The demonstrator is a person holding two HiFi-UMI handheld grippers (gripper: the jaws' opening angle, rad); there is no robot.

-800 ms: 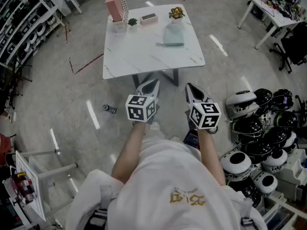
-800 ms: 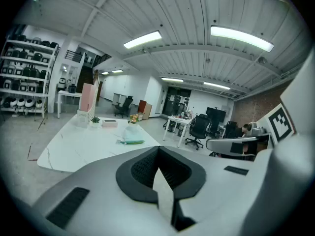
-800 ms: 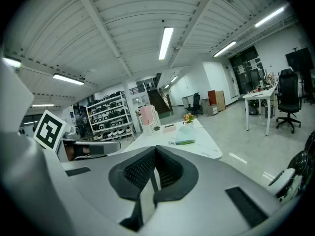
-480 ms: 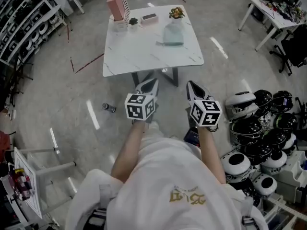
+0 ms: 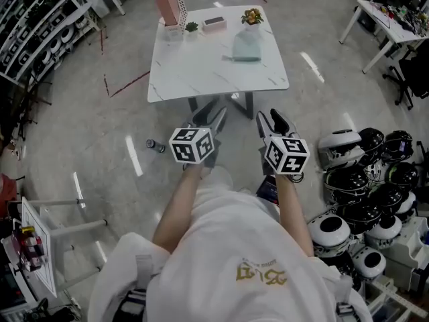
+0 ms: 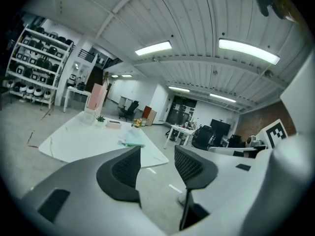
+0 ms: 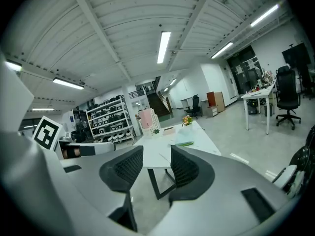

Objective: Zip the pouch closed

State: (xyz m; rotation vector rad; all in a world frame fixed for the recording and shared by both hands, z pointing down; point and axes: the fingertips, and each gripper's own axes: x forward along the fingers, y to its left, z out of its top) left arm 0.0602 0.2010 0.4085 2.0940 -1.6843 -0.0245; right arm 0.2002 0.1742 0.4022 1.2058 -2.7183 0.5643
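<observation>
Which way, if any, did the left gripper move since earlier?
No. Left gripper still hovers just short of the table's near edge.

The surface's [image 5: 201, 72] near half lies bare; a pink box [image 5: 167, 2] and what seem small pots [image 5: 192, 27] line its far edge.

No legible text or labels

White marble table [image 5: 201, 72] carried a pink box [image 5: 166, 2], a small green plant [image 5: 192, 27] and a flower pot [image 5: 253, 16] along its far edge, with a can [image 5: 155, 145] on the floor off its near-left corner and helmets [image 5: 362, 180] piled to its near right.
</observation>
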